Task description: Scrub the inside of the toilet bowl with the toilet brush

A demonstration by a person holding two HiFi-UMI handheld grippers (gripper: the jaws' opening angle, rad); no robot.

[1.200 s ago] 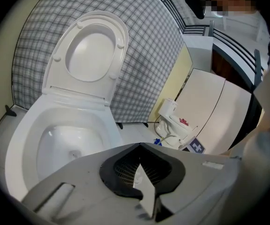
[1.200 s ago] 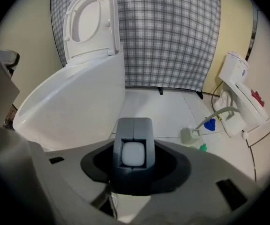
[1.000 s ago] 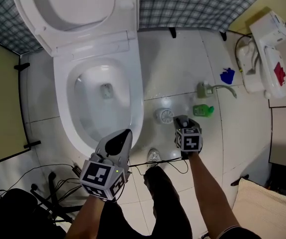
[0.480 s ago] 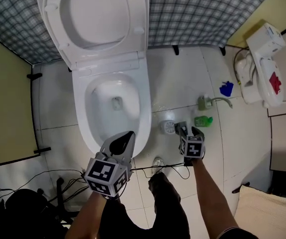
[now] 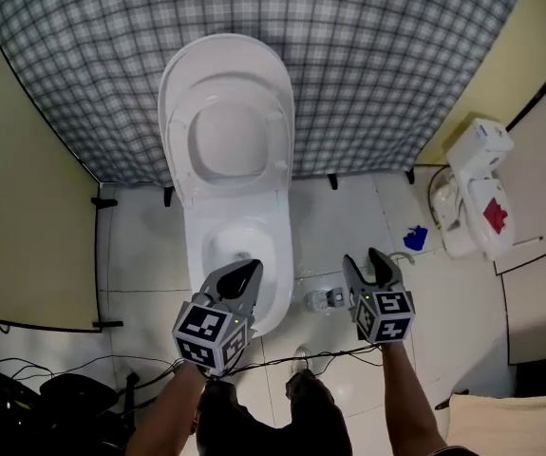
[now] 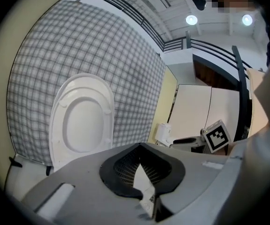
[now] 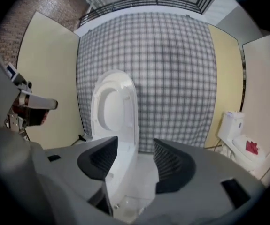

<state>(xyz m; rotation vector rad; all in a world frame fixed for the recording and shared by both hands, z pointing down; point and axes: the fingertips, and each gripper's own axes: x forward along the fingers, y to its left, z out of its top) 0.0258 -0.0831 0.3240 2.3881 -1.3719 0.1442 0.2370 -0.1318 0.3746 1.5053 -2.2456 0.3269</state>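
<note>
The white toilet [image 5: 239, 245] stands against the checked wall with its lid [image 5: 227, 131] raised; the bowl looks empty. A small round whitish thing [image 5: 320, 300], apparently the brush in its holder, stands on the floor to the right of the bowl. My left gripper [image 5: 249, 269] hovers over the bowl's front rim, shut and holding nothing. My right gripper [image 5: 363, 257] hangs above the floor to the right of the holder. Its jaws have just been opening and stand open with nothing between them [image 7: 135, 161]. The left gripper view [image 6: 142, 172] shows the lid [image 6: 81, 121].
A white tank-like unit with a red patch [image 5: 477, 193] leans at the right wall, with a blue item [image 5: 413, 238] beside it. Cables cross the tiles [image 5: 282, 354] near the person's shoe [image 5: 301, 357]. Dark gear [image 5: 54, 397] lies at the lower left.
Both grippers have risen well away from the floor, so the toilet looks smaller and farther. The right gripper has left the round holder and its jaws have spread wider.
</note>
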